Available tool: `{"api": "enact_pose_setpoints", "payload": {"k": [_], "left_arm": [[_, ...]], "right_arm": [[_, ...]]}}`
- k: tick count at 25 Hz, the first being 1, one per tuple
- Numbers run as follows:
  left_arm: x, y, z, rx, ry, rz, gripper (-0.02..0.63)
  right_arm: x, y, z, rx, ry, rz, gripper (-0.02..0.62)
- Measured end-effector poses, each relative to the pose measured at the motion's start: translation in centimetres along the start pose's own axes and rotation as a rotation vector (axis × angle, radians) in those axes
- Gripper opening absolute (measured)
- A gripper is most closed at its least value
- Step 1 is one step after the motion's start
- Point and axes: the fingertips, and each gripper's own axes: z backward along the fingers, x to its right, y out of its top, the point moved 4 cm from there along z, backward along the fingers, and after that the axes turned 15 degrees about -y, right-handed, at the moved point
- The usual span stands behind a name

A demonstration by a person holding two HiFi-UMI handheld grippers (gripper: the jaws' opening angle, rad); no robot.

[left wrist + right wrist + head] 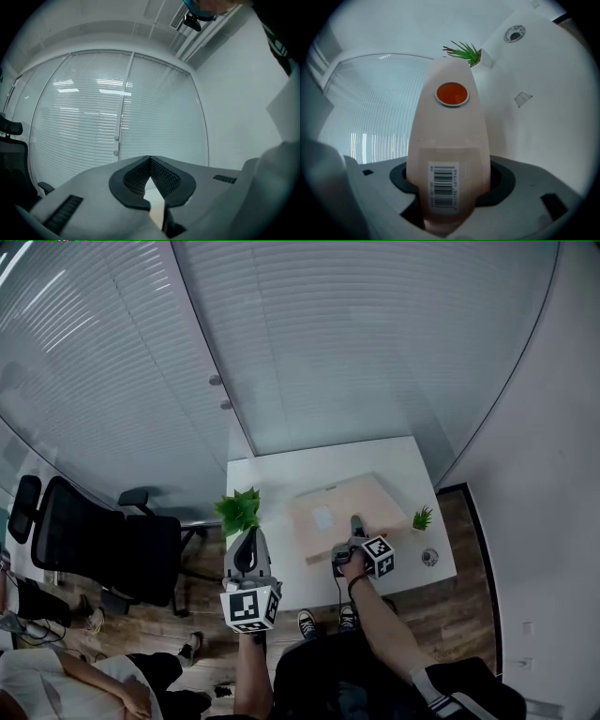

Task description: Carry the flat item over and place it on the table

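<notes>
The flat item (339, 509) is a thin pale pink board, lying over the front half of the white table (281, 474). My right gripper (355, 529) is shut on its near edge. In the right gripper view the board (449, 140) runs out from between the jaws and carries a barcode label and an orange round sticker (451, 94). Whether its far end rests on the table I cannot tell. My left gripper (249, 546) is held up left of the board, shut and empty. In its own view the left gripper (150, 161) points at window blinds.
A leafy green plant (240, 509) stands at the table's front left corner. A small potted plant (423, 517) and a round disc (430, 557) sit near the right edge. A black office chair (94, 545) stands to the left. A seated person (56, 681) is at lower left.
</notes>
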Motion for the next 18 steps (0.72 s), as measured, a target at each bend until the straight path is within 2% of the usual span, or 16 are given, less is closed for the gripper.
{"api": "enact_pose_setpoints", "payload": {"k": [12, 17, 18], "left_arm": [[0.21, -0.8, -0.09, -0.02, -0.003, 0.003, 0.003], [0.36, -0.86, -0.22, -0.02, -0.009, 0.005, 0.003], [0.41, -0.87, -0.21, -0.019, -0.011, 0.006, 0.003]], "right_arm": [[0.81, -0.46, -1.11, -0.004, 0.028, 0.034, 0.353], [1.02, -0.54, -0.71, -0.008, -0.016, 0.024, 0.373], [1.09, -0.5, -0.52, -0.008, -0.026, 0.021, 0.399]]}}
